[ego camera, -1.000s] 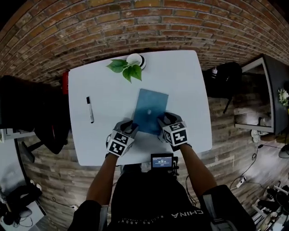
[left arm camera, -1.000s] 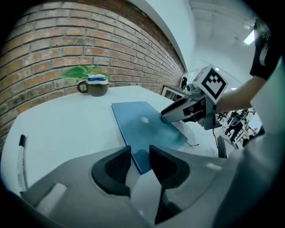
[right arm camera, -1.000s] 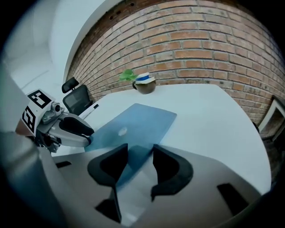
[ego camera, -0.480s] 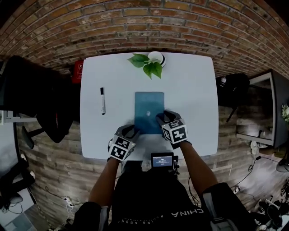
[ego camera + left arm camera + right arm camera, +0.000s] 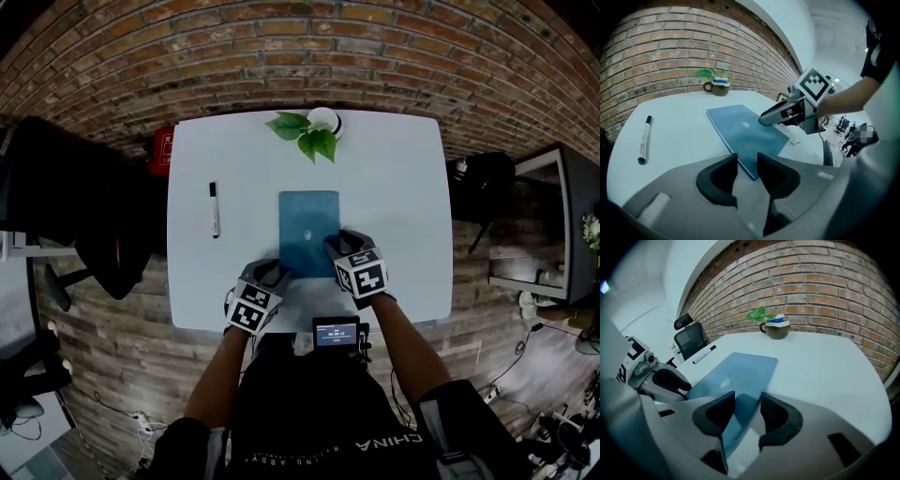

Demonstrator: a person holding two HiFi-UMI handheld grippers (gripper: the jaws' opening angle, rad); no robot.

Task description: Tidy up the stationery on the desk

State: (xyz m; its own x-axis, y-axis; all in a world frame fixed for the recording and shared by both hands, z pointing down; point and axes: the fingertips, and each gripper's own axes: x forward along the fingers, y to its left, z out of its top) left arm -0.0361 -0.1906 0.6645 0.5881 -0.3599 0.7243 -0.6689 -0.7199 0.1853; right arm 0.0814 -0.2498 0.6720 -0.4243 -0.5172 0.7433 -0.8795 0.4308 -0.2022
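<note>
Lying flat near the middle of the white worktop (image 5: 394, 187), the blue notebook (image 5: 309, 220) has its long sides running from near to far and a small pale mark on its cover. The left tongs (image 5: 270, 270) sit at its near left corner with their jaws apart. That corner shows in the gap just ahead of them, and neither pad presses on it. The right tongs (image 5: 337, 246) are at the near right corner, open as well, with the blue cover showing between the jaws but not clamped. A marker (image 5: 214, 208) lies well to the left of the notebook, roughly parallel to it. A mug (image 5: 324, 119) holding a green leafy plant (image 5: 305, 139) stands at the far edge, about in line with the notebook. A small screen (image 5: 337, 333) sits at the near edge between the person's forearms.
</note>
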